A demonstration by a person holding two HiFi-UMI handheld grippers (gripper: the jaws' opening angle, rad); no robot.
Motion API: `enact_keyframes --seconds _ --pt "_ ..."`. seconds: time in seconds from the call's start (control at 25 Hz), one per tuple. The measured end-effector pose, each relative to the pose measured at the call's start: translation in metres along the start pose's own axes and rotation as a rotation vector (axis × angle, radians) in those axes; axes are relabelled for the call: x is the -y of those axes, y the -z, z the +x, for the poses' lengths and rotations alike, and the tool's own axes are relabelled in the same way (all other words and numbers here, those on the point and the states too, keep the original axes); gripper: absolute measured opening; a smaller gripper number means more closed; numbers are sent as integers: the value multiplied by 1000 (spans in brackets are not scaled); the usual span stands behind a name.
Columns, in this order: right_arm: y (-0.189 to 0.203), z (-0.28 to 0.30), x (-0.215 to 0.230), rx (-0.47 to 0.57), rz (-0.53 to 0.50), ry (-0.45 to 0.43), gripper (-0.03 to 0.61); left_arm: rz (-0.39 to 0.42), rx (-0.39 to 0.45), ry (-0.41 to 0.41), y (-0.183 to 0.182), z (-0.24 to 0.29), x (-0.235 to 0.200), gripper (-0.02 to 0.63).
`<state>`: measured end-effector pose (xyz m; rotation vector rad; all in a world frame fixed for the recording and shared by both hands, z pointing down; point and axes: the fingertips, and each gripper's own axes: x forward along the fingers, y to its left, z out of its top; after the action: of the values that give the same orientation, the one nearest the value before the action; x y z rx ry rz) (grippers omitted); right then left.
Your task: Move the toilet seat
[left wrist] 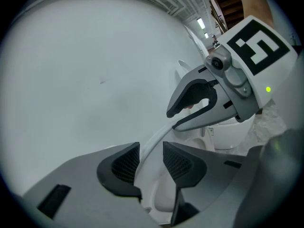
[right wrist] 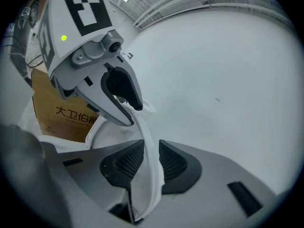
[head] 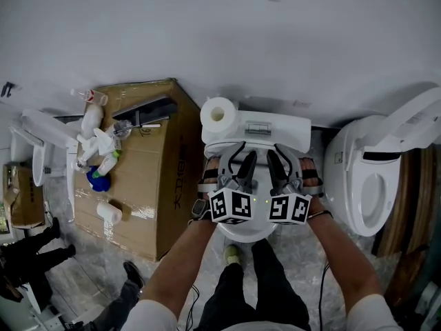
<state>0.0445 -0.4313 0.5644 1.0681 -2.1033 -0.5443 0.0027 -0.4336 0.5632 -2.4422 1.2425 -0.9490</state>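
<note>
The white toilet seat (left wrist: 156,139) stands raised in front of the tank (head: 279,125), above the bowl (head: 244,232). My left gripper (head: 242,158) and right gripper (head: 274,158) sit side by side at its upper edge. In the left gripper view the thin rim runs between my left gripper's (left wrist: 151,161) pads and fills the gap. In the right gripper view the seat (right wrist: 145,132) is likewise pinched between my right gripper's (right wrist: 151,163) pads. Each gripper view also shows the other gripper closed over the same rim, with the plain grey wall behind.
A toilet paper roll (head: 219,114) sits on the tank's left end. A cardboard box (head: 148,178) with bottles on top stands to the left. Another toilet (head: 375,178) with its lid up is at the right, and one more (head: 41,150) at the far left. A bystander's shoe (head: 134,274) is on the floor.
</note>
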Motion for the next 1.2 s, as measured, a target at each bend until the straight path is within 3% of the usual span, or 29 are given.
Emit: enact_keyframes --seconds 0.16,0.64,0.8,1.2 --pt "-14 -16 11 3 115 13 87 -30 12 10 -10 -17 0 144" --pt "-61 -97 22 16 584 20 52 -244 107 59 -69 -112 1 102" --pt "-84 -130 23 55 672 32 44 -348 131 63 -85 -150 -3 50" --pt "-146 -222 17 144 774 77 26 -542 202 58 -116 -255 -14 12"
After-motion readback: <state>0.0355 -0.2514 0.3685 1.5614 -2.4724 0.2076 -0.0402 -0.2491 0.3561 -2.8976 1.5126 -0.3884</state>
